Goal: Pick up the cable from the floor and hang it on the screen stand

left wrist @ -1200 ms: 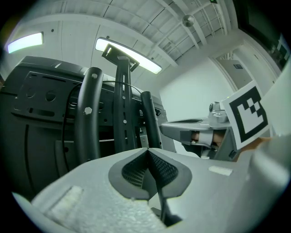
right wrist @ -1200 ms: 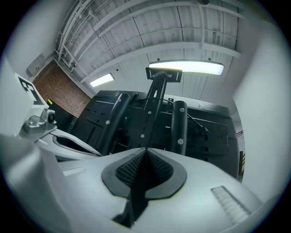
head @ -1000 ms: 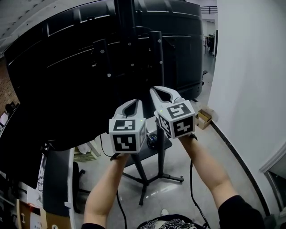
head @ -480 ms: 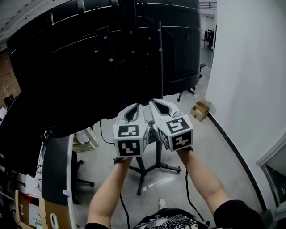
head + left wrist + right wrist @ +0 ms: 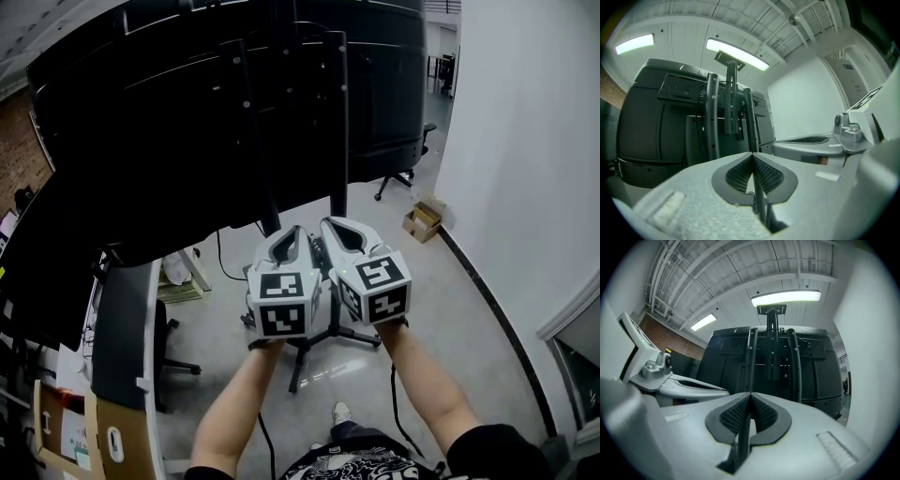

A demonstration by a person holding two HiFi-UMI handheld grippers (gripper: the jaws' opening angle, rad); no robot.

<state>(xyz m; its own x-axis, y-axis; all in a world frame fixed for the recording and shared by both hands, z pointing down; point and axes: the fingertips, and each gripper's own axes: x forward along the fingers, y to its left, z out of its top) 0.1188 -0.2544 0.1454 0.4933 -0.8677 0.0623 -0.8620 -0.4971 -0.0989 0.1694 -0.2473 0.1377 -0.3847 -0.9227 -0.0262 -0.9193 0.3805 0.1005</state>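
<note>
The black screen stand [image 5: 336, 112] rises in front of me, its two upright posts and centre column [image 5: 771, 352] fixed to the back of a large dark screen [image 5: 141, 141]. Its tripod foot [image 5: 361, 339] spreads on the floor below my hands. A thin dark cable [image 5: 309, 26] seems to loop near the top of the posts; I cannot make it out clearly. My left gripper [image 5: 298, 231] and right gripper [image 5: 328, 223] are side by side, pointing up at the stand, apart from it. Both are shut [image 5: 752, 154] [image 5: 750, 393] and I see nothing between the pads.
A white wall [image 5: 525, 141] runs along the right. A small cardboard box [image 5: 422, 222] and an office chair [image 5: 405, 176] stand by it further back. A dark desk [image 5: 122, 347] with a chair [image 5: 167, 361] is at the left. My shoe [image 5: 339, 412] is below.
Both grippers have come down and back toward me, away from the stand's posts. They stay shut and close together.
</note>
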